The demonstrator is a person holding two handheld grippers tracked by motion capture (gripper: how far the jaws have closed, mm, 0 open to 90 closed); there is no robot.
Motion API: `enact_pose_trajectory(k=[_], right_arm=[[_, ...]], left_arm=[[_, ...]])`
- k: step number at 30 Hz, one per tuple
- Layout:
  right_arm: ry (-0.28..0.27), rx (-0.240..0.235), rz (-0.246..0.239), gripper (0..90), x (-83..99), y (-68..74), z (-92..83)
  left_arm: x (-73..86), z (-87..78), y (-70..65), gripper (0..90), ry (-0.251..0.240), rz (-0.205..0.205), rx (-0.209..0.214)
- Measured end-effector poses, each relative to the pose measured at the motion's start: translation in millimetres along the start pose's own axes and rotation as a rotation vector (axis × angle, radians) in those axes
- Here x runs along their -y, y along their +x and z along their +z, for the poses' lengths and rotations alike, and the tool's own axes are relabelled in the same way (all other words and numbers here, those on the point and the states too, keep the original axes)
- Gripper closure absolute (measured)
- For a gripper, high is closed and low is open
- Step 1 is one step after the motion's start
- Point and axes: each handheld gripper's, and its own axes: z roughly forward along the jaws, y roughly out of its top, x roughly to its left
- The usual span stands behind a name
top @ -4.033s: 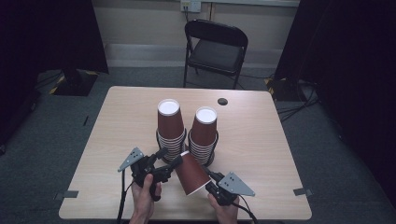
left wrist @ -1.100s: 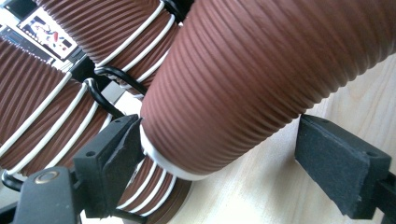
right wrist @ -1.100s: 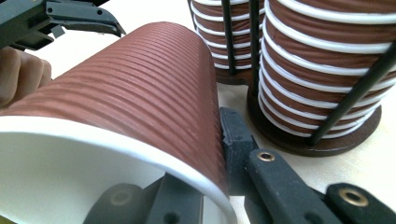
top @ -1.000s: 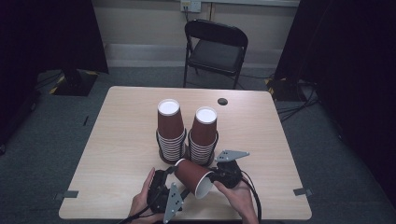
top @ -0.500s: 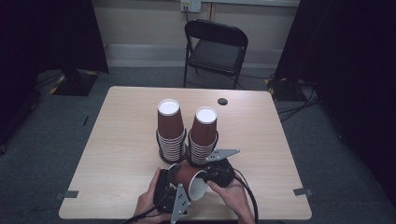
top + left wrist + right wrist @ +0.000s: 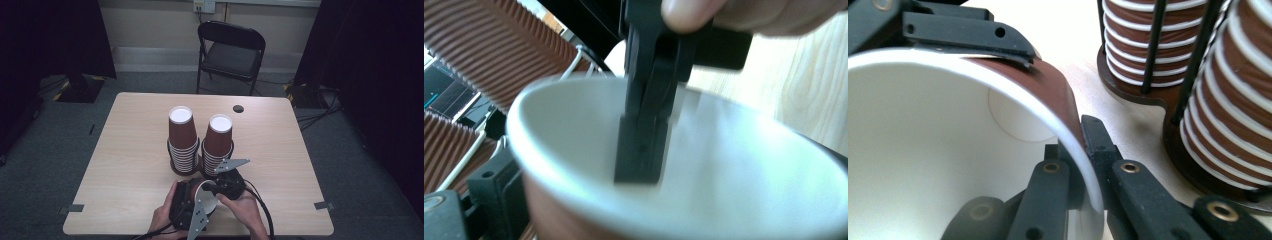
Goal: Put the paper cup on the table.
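Your right gripper [image 6: 1087,170]: jaws pinched on the cup's rim, one inside, one outside.
Cup [image 6: 923,165]: brown outside, white inside, lying with its mouth toward you.
Left gripper [image 6: 963,32]: its black jaw lies along the cup's upper outer wall.
Cup stacks [image 6: 1238,115]: two, standing in a wire holder on your table [image 6: 1098,105].

The loose paper cup [image 6: 998,150] is reddish brown outside and plain white inside, with a white rim. The stacked cups [image 6: 181,135] share that brown, ribbed in fine lines (white rims band the stacks in stripes), and sit in a dark brown holder [image 6: 1133,85] with thin black rods. Both the right gripper [image 6: 1088,170] and the left gripper [image 6: 187,210] are black, with grey plates. The table [image 6: 125,165] is pale wood grain; the folding chair [image 6: 230,50] is black, the floor grey-green.
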Motion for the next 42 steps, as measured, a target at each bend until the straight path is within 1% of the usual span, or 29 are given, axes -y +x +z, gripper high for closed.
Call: enact_pose_trajectory(k=[1,2,3,4,5,8,9,13,15,17,18,19,21,22,24,26,27,28,29,30,31,34,36,40,42], right_arm=[[-0.005,0.002,-0.005,88.0,-0.2,1.0,0.5],[-0.004,0.004,-0.012,88.0,-0.5,1.8,0.9],[-0.003,0.003,-0.011,88.0,-0.7,2.0,1.5],[-0.001,0.002,-0.01,88.1,-0.9,2.2,2.2],[-0.002,-0.002,-0.01,88.0,-0.8,2.1,2.8],[0.0,-0.003,-0.009,88.1,-1.7,3.0,3.4],[0.001,-0.002,-0.009,88.1,-1.8,2.9,3.3],[0.012,-0.007,-0.007,88.1,-2.2,2.4,2.2],[0.022,-0.002,-0.004,88.1,-2.1,2.7,2.4],[0.031,-0.005,0.0,88.1,-2.0,2.3,2.9],[0.032,-0.006,0.0,88.1,-2.1,2.1,3.3],[0.032,-0.007,0.004,88.1,-2.1,1.7,3.6],[0.032,-0.011,0.007,88.2,-2.3,1.4,4.1],[0.036,-0.009,0.008,88.1,-2.4,1.5,4.1],[0.044,-0.004,0.009,88.1,-2.2,1.6,4.0],[0.05,-0.004,0.011,88.2,-2.1,1.3,3.6],[0.05,-0.004,0.013,88.2,-2.3,0.9,2.9],[0.051,-0.005,0.014,88.2,-2.6,0.0,1.8],[0.051,-0.003,0.02,88.2,-2.5,-0.7,1.1],[0.049,-0.001,0.025,88.2,-2.2,-1.4,0.9],[0.047,-0.007,0.024,88.2,-1.9,-1.7,0.9],[0.046,0.002,0.027,88.2,-1.5,-1.6,0.6],[0.042,-0.004,0.033,88.2,-0.9,-1.9,0.8],[0.033,-0.013,0.04,87.9,-1.0,-1.5,0.8],[0.029,-0.016,0.045,87.7,-1.2,-2.1,0.8]], left_arm=[[-1.1,0.3,-0.2,2.3,0.002,0.009,0.001],[-1.9,0.8,-0.5,2.2,-0.003,0.009,-0.001],[-3.0,1.2,0.1,2.8,-0.015,-0.009,0.003],[-3.5,1.0,0.7,2.7,-0.018,-0.017,0.005],[-4.3,1.2,1.0,3.0,-0.034,-0.027,0.003],[-4.2,1.0,1.1,3.2,-0.033,-0.026,0.003],[-3.9,0.4,1.1,3.4,-0.028,-0.021,0.006],[-3.4,0.3,-0.6,3.7,-0.033,-0.014,0.006],[-2.0,0.5,-1.1,3.7,-0.035,-0.004,0.015],[-0.5,0.4,-1.5,3.8,-0.025,0.01,0.015],[0.2,0.3,-0.3,3.8,-0.025,0.012,0.022],[0.3,0.3,0.1,3.8,-0.026,0.007,0.022],[0.6,0.6,0.2,3.7,-0.024,0.015,0.022],[1.3,0.8,0.1,3.7,-0.026,0.009,0.029],[1.8,0.7,-0.1,3.7,-0.023,0.016,0.032],[1.9,0.6,-0.3,4.0,-0.01,0.039,0.03],[2.2,1.2,-1.0,4.4,-0.012,0.033,0.02],[2.4,1.6,-0.8,5.6,-0.001,0.045,0.012],[2.5,1.6,-0.3,6.9,0.001,0.047,0.013],[2.2,1.7,0.2,6.9,-0.005,0.033,0.012],[2.2,1.8,0.4,6.7,-0.005,0.031,0.016],[2.5,3.4,0.2,6.5,-0.01,0.019,0.015],[1.2,3.3,0.3,6.4,-0.004,0.023,0.013],[0.3,4.7,0.7,6.4,-0.013,0.001,-0.007],[-1.1,4.8,1.7,6.7,-0.005,0.007,-0.004]])
